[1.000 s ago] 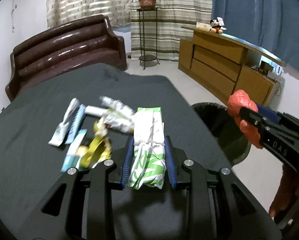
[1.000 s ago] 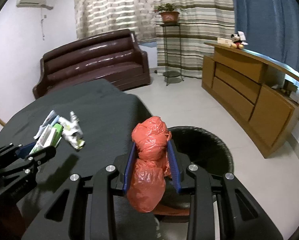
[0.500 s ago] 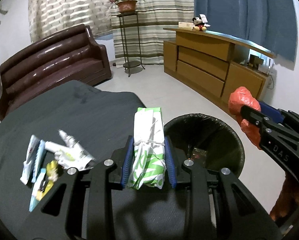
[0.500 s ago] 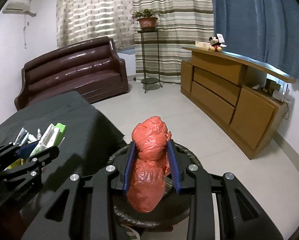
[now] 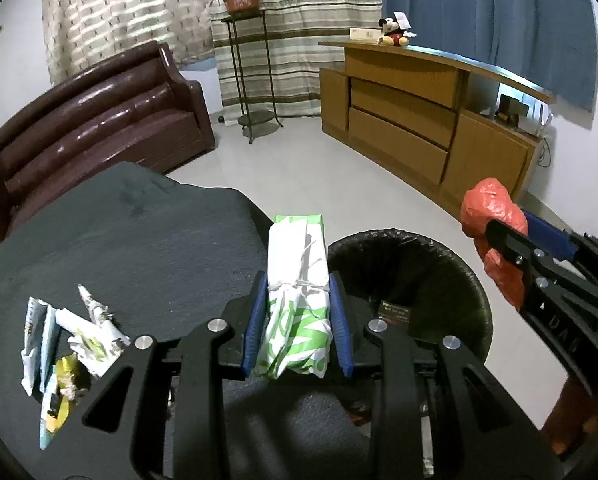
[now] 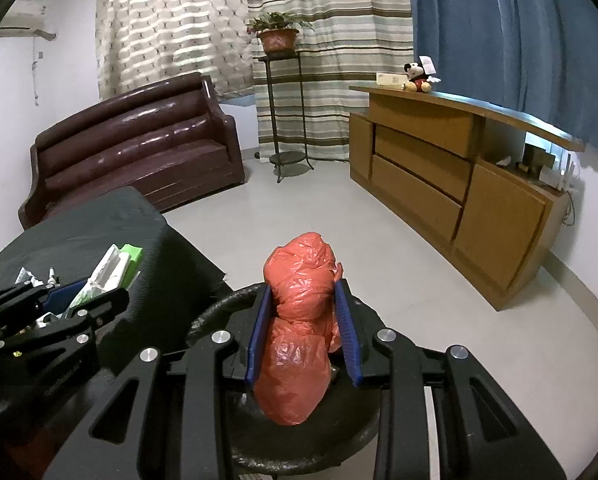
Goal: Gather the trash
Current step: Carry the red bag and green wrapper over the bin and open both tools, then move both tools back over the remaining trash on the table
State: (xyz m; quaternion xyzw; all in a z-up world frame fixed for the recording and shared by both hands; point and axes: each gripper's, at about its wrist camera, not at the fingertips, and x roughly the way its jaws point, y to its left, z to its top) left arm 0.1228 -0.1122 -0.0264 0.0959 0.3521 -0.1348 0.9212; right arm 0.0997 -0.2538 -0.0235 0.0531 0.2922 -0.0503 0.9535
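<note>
My left gripper (image 5: 298, 276) is shut on a green and white plastic bag bundle (image 5: 297, 292), held at the table's right edge beside the black bin (image 5: 451, 264). My right gripper (image 6: 303, 284) is shut on a crumpled red plastic bag (image 6: 299, 320) and holds it over the bin's rim (image 6: 207, 316). The red bag also shows in the left wrist view (image 5: 493, 216), right of the bin. Several wrappers and tubes (image 5: 71, 336) lie on the dark table (image 5: 139, 240) at the left. A dark flat item (image 5: 395, 312) lies inside the bin.
A brown sofa (image 5: 95, 120) stands behind the table. A wooden sideboard (image 5: 431, 120) with a Mickey Mouse toy (image 5: 393, 32) runs along the right wall. A metal plant stand (image 5: 255, 80) stands by the striped curtains. Pale floor lies between them.
Both grippers have moved right, away from the table toward the bin. The left bundle now sits beside the bin opening and the red bag is above the bin. Both grips are unchanged.
</note>
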